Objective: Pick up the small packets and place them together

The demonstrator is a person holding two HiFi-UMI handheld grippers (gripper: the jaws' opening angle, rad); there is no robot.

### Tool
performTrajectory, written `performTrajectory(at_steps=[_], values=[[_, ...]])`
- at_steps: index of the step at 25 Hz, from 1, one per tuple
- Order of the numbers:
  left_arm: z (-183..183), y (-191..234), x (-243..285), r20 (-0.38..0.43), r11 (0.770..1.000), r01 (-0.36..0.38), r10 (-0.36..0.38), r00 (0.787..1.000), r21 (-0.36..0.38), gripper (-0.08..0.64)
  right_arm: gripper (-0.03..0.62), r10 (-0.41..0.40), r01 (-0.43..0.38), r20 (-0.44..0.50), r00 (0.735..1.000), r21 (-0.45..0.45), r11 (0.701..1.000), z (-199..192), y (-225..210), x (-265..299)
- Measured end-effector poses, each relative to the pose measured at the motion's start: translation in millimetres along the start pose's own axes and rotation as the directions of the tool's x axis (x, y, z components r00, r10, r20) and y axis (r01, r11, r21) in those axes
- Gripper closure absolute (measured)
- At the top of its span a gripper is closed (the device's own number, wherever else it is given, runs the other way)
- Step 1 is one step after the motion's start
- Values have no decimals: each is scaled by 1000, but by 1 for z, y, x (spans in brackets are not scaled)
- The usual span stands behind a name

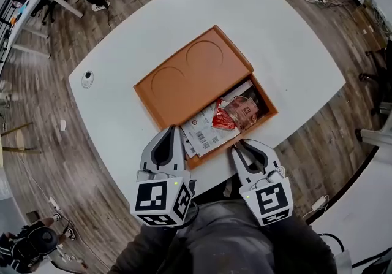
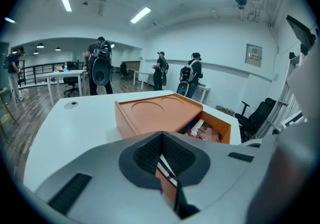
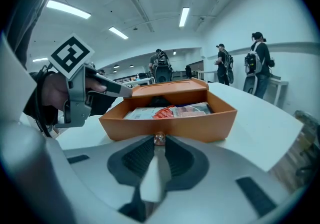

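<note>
— orange box (image 1: 177, 92) on white counter (image 1: 275, 40), item one. contents?
— open compartment at its near right end: white printed packet (image 1: 202, 135), red packet (image 1: 222, 118), pinkish-brown packet (image 1: 242, 110), overlapping in one heap. covered part with two round recesses: bare.
— anything loose on the counter?
— no packets seen there. one thin pale packet (image 3: 155, 173), seen edge-on, sits between the jaws of the right gripper (image 1: 237, 146). jaws narrow and pressed on it, just beside the box's near wall.
— left gripper (image 1: 177, 130)?
— jaws together, nothing between them. tip at the near-left edge of the compartment, beside the white printed packet.
— progress?
— judged well along: most stock is gathered in the compartment. the held packet is not yet laid with the rest, and that looks like the remaining step.
— brands, labels?
— white printed packet: dark print lines and small square codes, too small to read. pinkish-brown packet: a square code mark, unreadable. red packet: no legible wording. each gripper's cube: black-and-white square markers, no letters.
</note>
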State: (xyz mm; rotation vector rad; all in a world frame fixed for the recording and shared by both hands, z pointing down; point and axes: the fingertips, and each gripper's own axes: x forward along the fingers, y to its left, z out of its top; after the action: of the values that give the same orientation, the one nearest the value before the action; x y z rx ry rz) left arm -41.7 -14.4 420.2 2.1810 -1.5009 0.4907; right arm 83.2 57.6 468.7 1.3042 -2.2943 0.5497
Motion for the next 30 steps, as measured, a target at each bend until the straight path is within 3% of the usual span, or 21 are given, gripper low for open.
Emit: performTrajectory(at_steps=[15,30], values=[[-2,-2,-1,-36,999,42,-43,998,-15,563,518,-9,9,17,1000,8,1000,-1,0,-3],[4,1,3,-44,999,33,-34,998,-14,563,520,21,-21,6,1000,11,1000,1,2,-4]])
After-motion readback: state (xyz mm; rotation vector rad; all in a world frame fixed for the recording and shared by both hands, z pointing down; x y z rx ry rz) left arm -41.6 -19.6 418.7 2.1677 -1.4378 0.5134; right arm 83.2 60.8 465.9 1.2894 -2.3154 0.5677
